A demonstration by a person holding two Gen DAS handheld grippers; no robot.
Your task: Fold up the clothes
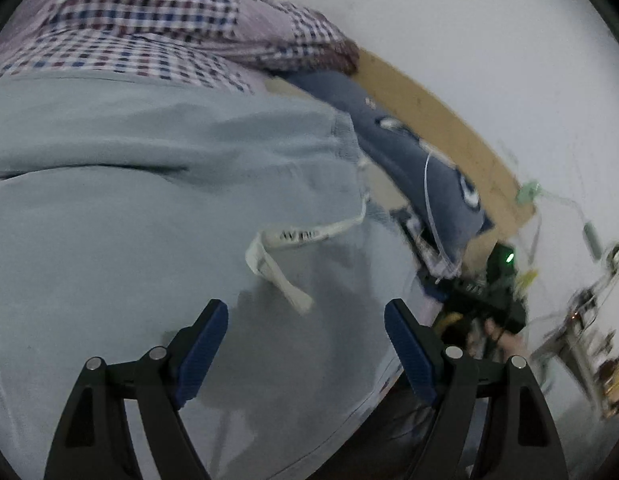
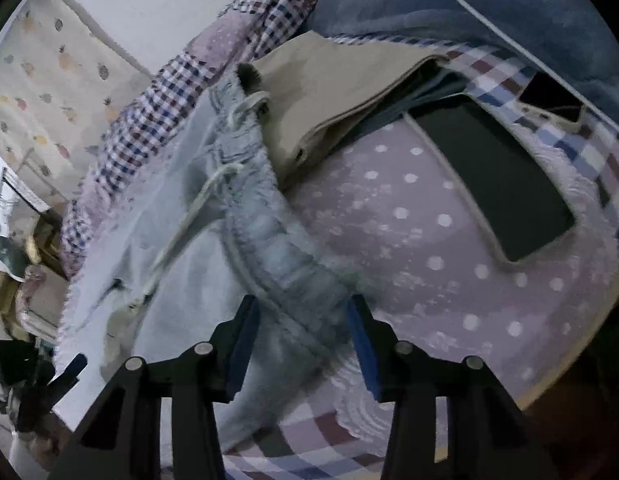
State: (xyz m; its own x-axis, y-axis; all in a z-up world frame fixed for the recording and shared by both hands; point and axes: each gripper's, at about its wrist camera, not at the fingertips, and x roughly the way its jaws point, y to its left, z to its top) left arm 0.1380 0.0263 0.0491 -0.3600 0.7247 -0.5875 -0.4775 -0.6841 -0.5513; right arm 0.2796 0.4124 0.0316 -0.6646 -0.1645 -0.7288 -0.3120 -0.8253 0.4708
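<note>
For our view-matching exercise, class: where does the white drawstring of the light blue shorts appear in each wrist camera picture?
Left wrist view: the white drawstring lies centre frame on the light blue shorts, just ahead of the open jaws.
Right wrist view: the drawstring runs upper left of centre, beside the gathered waistband, which passes between the jaws.
Shared landmark: the navy blue garment beyond the shorts in both views.

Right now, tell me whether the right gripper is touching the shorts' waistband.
Cannot tell. In the right wrist view the right gripper straddles the light blue shorts' elastic waistband, jaws open, but neither contact nor gap shows plainly.
</note>
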